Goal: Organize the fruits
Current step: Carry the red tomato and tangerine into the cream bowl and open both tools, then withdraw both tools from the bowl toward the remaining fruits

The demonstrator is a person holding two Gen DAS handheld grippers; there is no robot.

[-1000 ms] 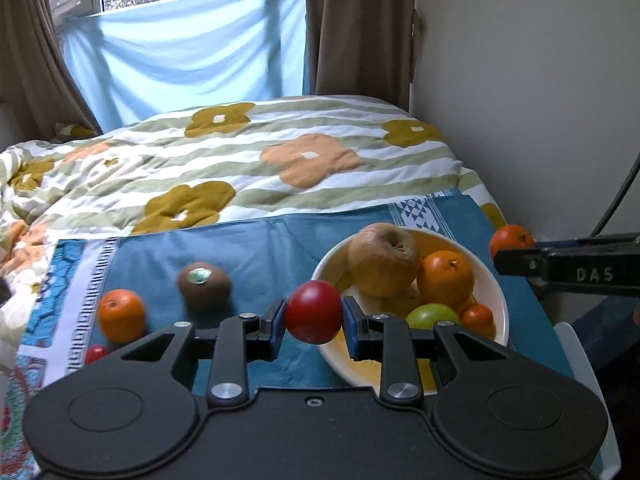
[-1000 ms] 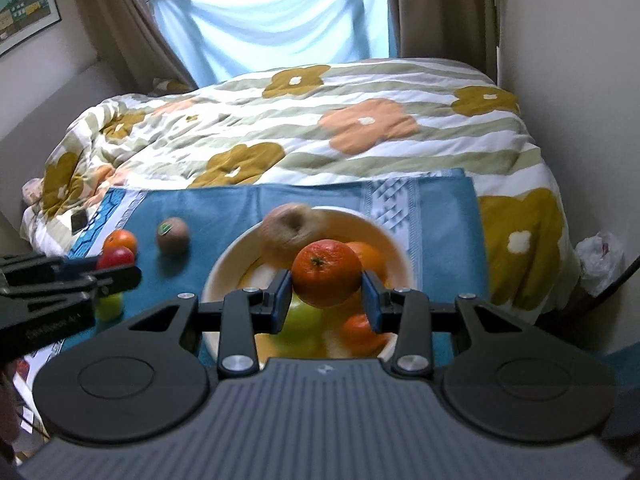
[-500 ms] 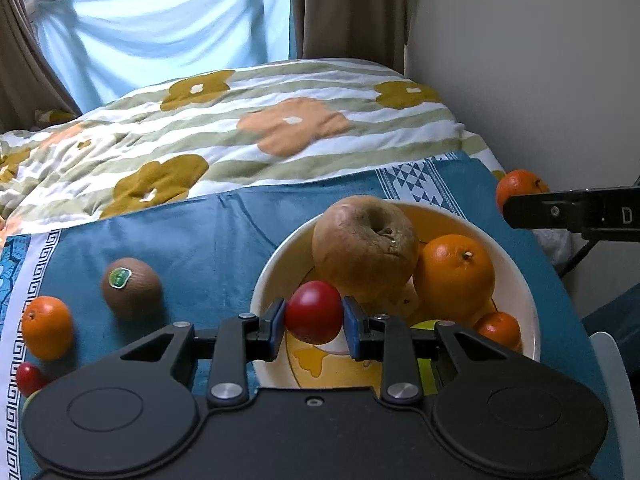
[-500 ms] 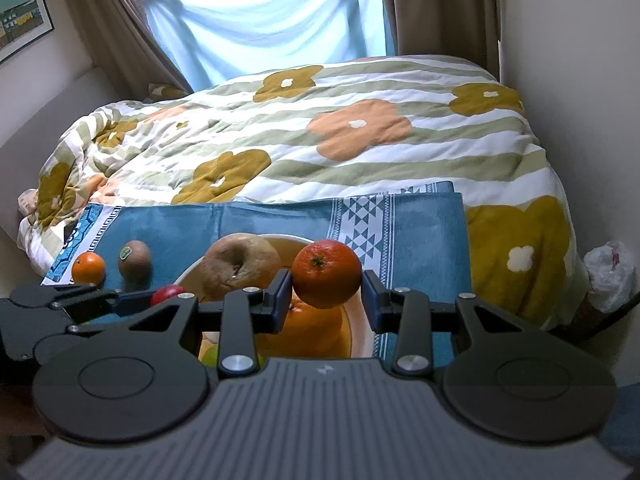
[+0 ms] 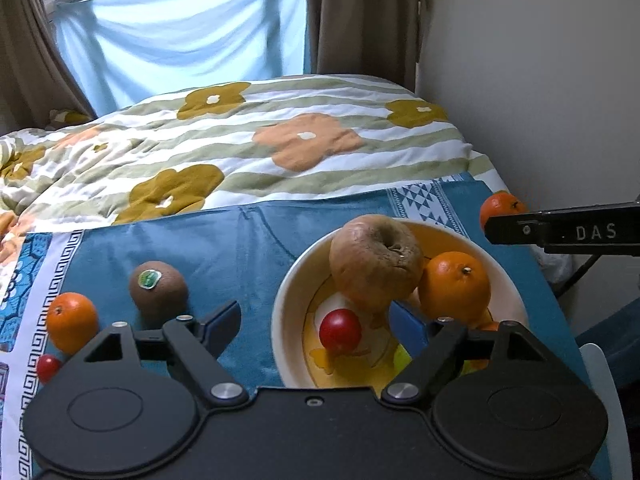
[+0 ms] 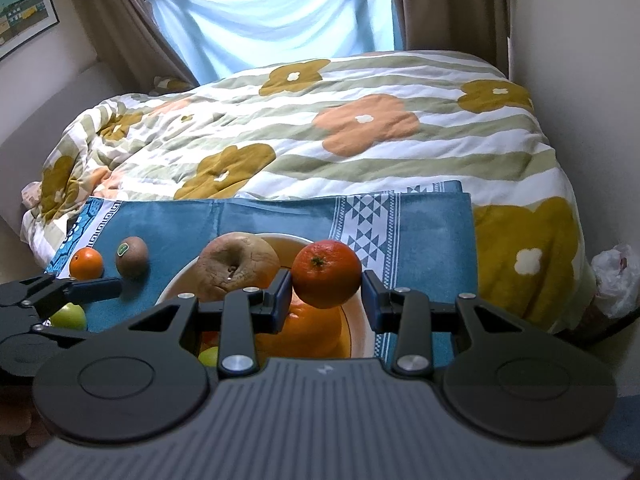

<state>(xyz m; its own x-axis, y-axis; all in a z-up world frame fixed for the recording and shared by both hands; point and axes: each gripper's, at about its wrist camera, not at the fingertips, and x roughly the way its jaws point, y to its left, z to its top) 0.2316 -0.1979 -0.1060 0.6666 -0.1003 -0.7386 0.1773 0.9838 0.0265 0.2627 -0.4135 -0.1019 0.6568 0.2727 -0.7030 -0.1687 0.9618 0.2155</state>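
The right tool [image 5: 560, 232] bears "DAS" (white letters); the kiwi [image 5: 158, 288] sticker is unreadable.

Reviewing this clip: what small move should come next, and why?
Probably lower the right gripper and release its orange into the bowl. The left gripper has just opened, the red fruit lies free in the bowl, and the orange hangs above the rim.

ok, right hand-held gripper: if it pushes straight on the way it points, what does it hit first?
Most likely the large orange in the white bowl, directly below and ahead of the right hand-held gripper, which is shut on a smaller orange. The carried fruit would touch first; depth is unclear.
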